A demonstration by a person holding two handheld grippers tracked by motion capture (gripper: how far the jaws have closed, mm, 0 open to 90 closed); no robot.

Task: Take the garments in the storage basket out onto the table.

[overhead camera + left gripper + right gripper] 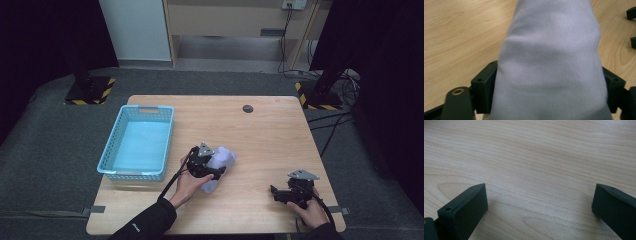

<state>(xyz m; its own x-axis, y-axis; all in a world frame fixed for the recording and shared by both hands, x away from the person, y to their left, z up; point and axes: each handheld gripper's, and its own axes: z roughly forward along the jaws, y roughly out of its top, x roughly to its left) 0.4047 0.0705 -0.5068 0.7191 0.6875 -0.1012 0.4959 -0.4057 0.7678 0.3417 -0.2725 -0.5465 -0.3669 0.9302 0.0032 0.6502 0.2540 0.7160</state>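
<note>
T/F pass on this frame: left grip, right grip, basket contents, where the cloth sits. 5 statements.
1. The left hand-held gripper has the pale lilac cloth between its jaws. True.
2. The right hand-held gripper is shut on a second cloth. False: its jaws stand wide apart over bare wood, holding nothing.
3. The blue basket already holds the cloth. False: nothing shows inside it; the cloth is on the table to the basket's right.
4. The basket stands on the left part of the table. True.
5. The two grippers touch each other. False: they are well apart, the right one near the table's front right corner.
</note>
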